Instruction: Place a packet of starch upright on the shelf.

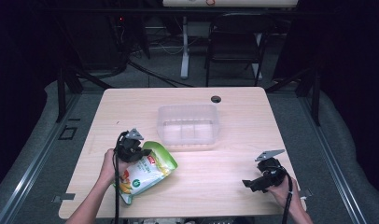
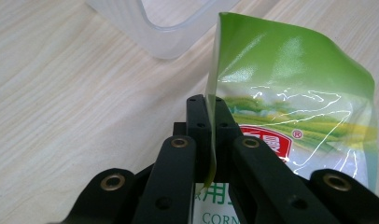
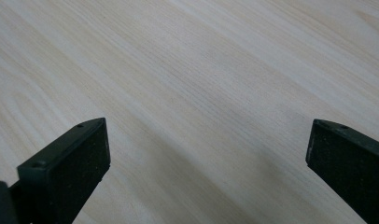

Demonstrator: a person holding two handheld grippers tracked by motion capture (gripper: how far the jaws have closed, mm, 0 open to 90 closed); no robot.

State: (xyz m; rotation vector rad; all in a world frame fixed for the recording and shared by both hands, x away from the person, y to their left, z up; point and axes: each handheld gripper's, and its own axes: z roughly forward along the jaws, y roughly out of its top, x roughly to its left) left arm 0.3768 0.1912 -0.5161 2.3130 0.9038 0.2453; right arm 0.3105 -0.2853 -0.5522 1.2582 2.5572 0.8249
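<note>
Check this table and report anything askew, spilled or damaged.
Nothing spilled or damaged. The green and white crinkly snack bag lies slanted near the table's front left edge, its top seam pinched by the left gripper. The clear plastic bin stands upright.

Snack bag (image 1: 145, 173) on table (image 1: 215, 182) near-left; container (image 1: 188, 124) center-far, just right of bag top; chair (image 1: 236, 44) behind table.
</note>
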